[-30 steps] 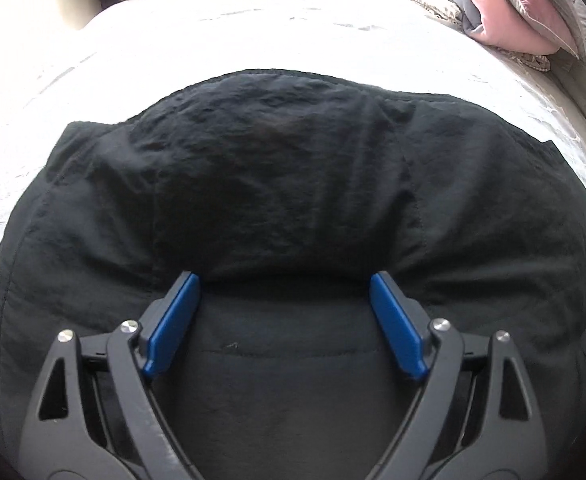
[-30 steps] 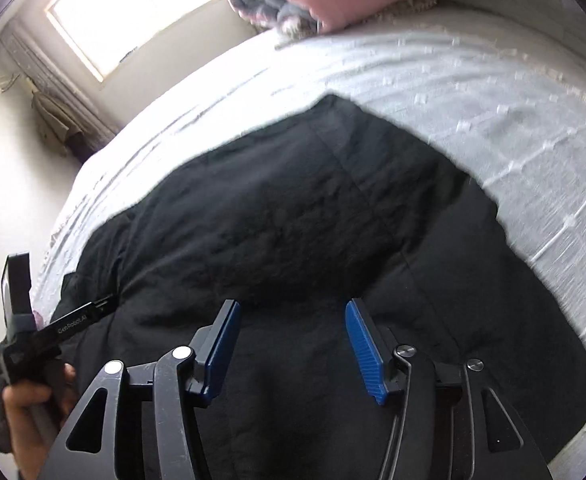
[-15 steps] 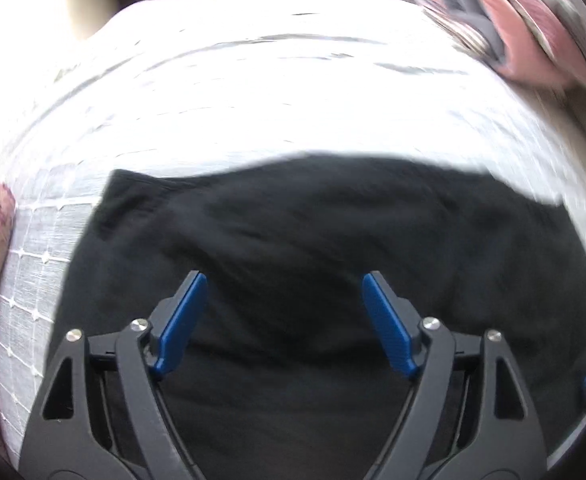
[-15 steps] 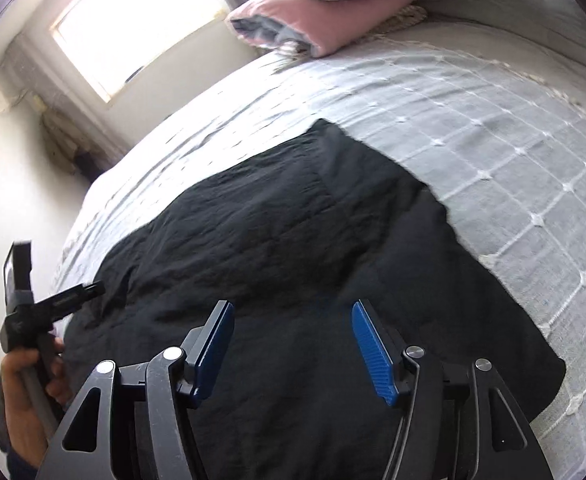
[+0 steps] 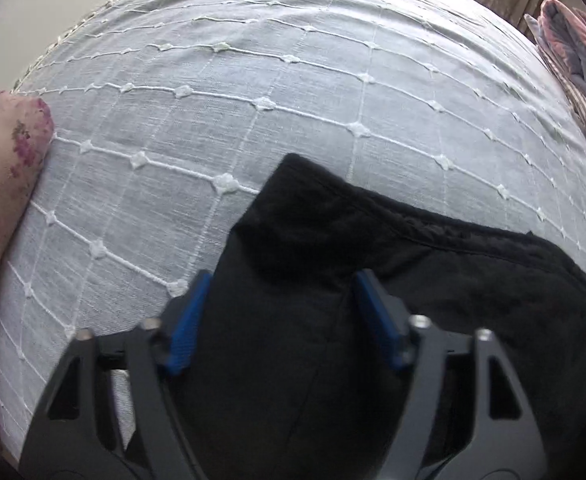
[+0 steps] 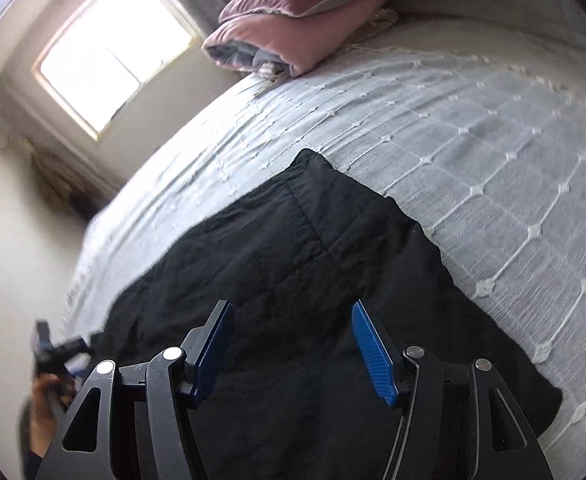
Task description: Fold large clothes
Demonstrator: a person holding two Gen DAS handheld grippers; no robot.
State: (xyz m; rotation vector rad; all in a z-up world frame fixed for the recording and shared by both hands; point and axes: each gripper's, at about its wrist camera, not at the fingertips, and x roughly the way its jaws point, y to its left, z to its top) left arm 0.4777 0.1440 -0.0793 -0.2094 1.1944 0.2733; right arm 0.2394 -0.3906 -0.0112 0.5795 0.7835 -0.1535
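Note:
A large black garment [image 5: 433, 272] lies flat on the white bedspread [image 5: 253, 92]. My left gripper [image 5: 283, 300] is open and empty, hovering over the garment's far left corner [image 5: 293, 168]. In the right wrist view the same garment [image 6: 285, 248] spreads across the bed, its far right corner [image 6: 313, 160] pointing at the pillows. My right gripper [image 6: 291, 332] is open and empty above the garment's near right part. The left gripper [image 6: 53, 348] shows blurred at the far left of that view, in a hand.
A floral cushion [image 5: 1, 184] lies at the bed's left edge. Folded pink and grey bedding [image 5: 573, 56] sits at the far right, and shows in the right wrist view [image 6: 301, 28] below a window [image 6: 109, 48]. Bare bedspread [image 6: 493, 160] surrounds the garment.
My left gripper has swung left toward the garment's left corner, so more bare bedspread shows. My right gripper has drawn back and tilted, showing more of the garment's right edge. Both stayed open.

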